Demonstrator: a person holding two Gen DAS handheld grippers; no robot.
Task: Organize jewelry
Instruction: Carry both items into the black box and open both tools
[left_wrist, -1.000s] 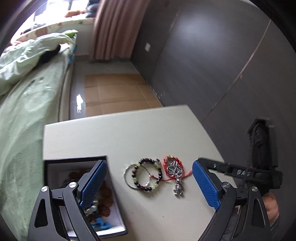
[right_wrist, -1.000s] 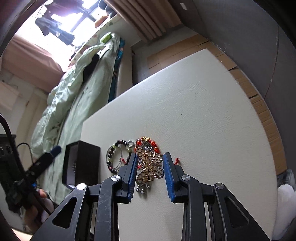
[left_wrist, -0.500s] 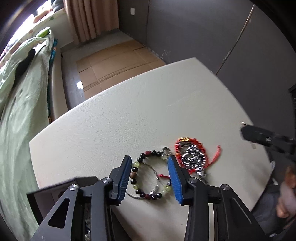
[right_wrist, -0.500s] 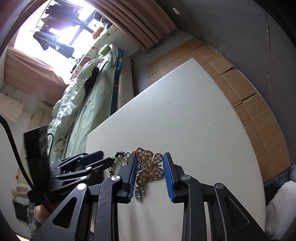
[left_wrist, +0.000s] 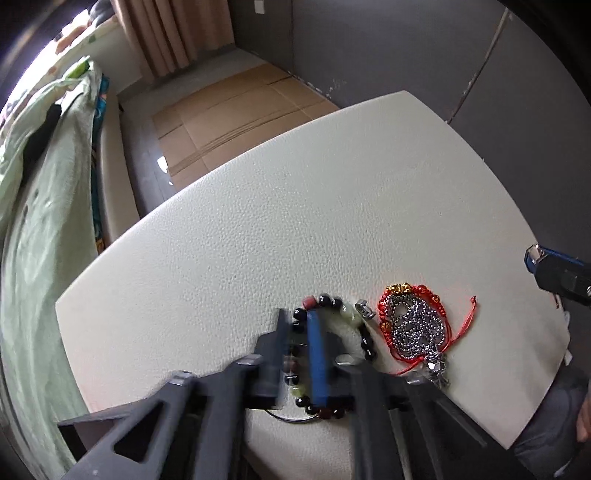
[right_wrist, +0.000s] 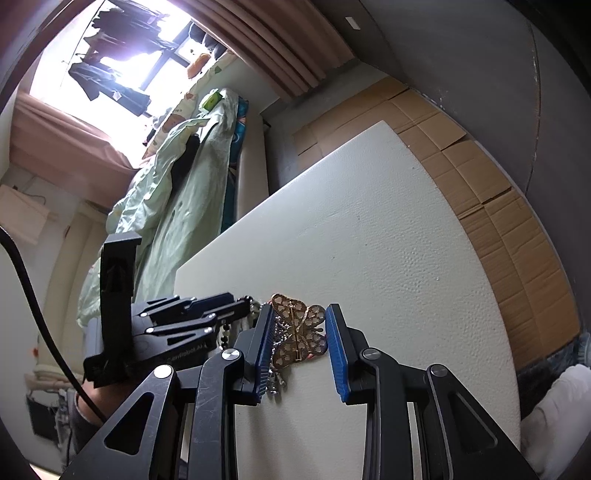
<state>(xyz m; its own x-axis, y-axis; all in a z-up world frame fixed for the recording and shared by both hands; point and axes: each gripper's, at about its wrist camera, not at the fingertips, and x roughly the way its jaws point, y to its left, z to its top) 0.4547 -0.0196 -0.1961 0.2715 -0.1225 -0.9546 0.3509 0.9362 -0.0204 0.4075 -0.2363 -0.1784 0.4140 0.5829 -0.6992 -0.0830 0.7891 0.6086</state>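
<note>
A beaded bracelet (left_wrist: 365, 343) of black, red and pale green beads lies on the white table (left_wrist: 295, 221). My left gripper (left_wrist: 298, 317) points steeply down at it, and its jaws are closing with the bracelet's left strand pinched between the blue pads. To its right lies a red string bracelet (left_wrist: 391, 295) with a silver chain (left_wrist: 413, 328) and a small pendant. My right gripper (right_wrist: 300, 308) hovers beside them, shut on a gold butterfly brooch (right_wrist: 301, 332). The right wrist view shows the left gripper (right_wrist: 236, 310) just to the brooch's left.
A thin silver ring (left_wrist: 291, 417) lies under the bracelet. A black box corner (left_wrist: 79, 428) shows at the lower left. A bed with a green quilt (left_wrist: 37, 184) runs along the table's left. Flattened cardboard (left_wrist: 229, 110) covers the floor beyond. The table's right edge is near the chain.
My left gripper moved right from the black box to the beaded bracelet, came down and tipped steeper. Its jaws went from wide open to pinching the beads. The right gripper stayed put with the brooch.
</note>
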